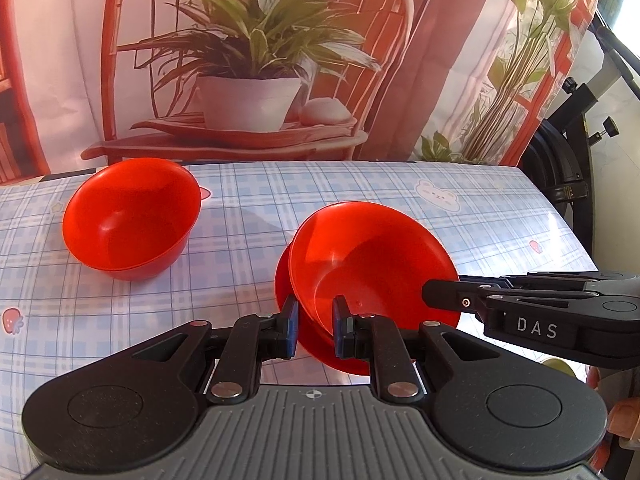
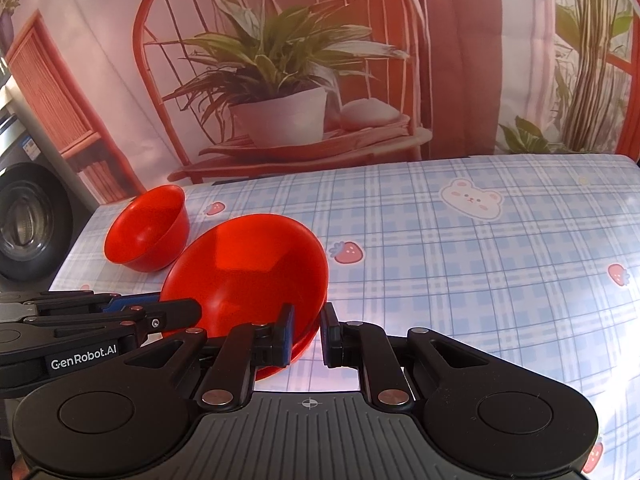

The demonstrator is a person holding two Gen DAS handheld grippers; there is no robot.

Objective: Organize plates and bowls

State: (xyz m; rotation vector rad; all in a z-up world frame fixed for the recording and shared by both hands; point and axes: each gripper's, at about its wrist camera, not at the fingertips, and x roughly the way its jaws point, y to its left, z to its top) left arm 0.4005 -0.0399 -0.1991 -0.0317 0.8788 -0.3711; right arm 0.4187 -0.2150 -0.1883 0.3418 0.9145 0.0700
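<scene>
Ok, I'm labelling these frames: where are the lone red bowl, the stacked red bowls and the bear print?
lone red bowl (image 1: 132,220), left wrist view, inner wall.
stacked red bowls (image 2: 248,268), right wrist view, upper bowl's inside.
bear print (image 2: 471,197), right wrist view, face.

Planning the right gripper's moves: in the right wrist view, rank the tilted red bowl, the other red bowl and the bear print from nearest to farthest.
1. Tilted red plastic bowl, at the right gripper, slightly left.
2. Upright red plastic bowl, far left.
3. White bear print on the tablecloth, far right; close to the second.

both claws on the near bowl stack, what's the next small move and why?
Probably lift the top bowl a little. Both the left claw and right claw straddle its rim, and it sits tilted in the bowl beneath, not nested flat. The far bowl stands alone, a likely place for it.
</scene>
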